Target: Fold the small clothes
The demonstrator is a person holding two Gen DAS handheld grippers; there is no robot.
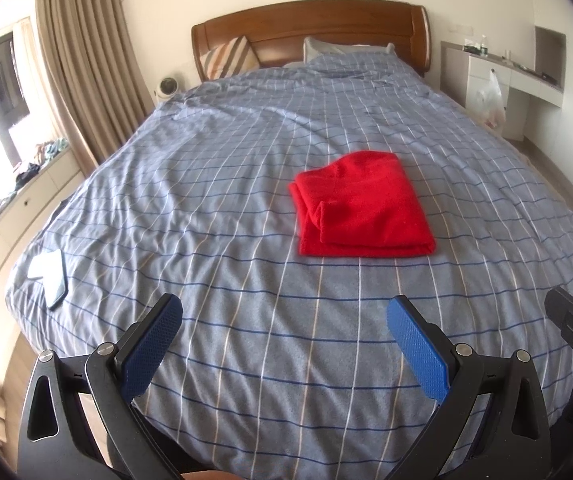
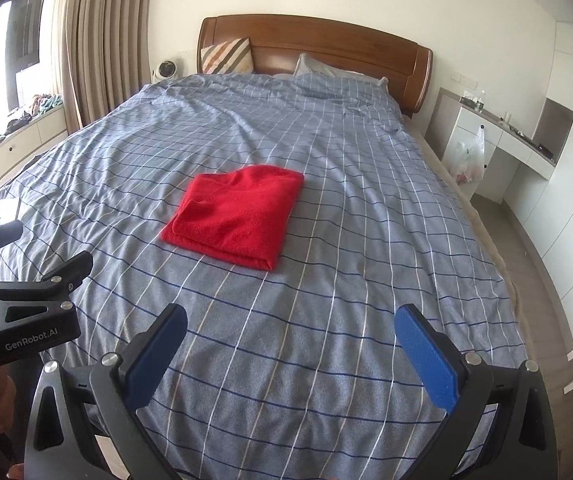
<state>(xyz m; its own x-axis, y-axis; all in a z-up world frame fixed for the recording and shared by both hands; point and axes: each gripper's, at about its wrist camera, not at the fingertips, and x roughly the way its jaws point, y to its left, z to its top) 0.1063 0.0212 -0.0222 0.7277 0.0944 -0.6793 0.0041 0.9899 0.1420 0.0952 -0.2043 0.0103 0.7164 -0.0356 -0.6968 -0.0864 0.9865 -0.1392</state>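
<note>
Left wrist view: from bed (image 1: 246, 152) foot, above duvet, facing headboard (image 1: 310, 20); own left claw (image 1: 282, 320) in lower frame. Right wrist view: same foot end, set further right, facing headboard (image 2: 314, 40); own right claw (image 2: 290, 324) in lower frame. Shared: whole bed, red folded garment (image 1: 362, 204) (image 2: 238, 212) mid-distance, curtain, side desk.

A red fleece garment (image 1: 360, 206) lies folded into a neat, flat rectangle near the middle of the bed (image 1: 246, 152), its layered edges showing along one side.
</note>
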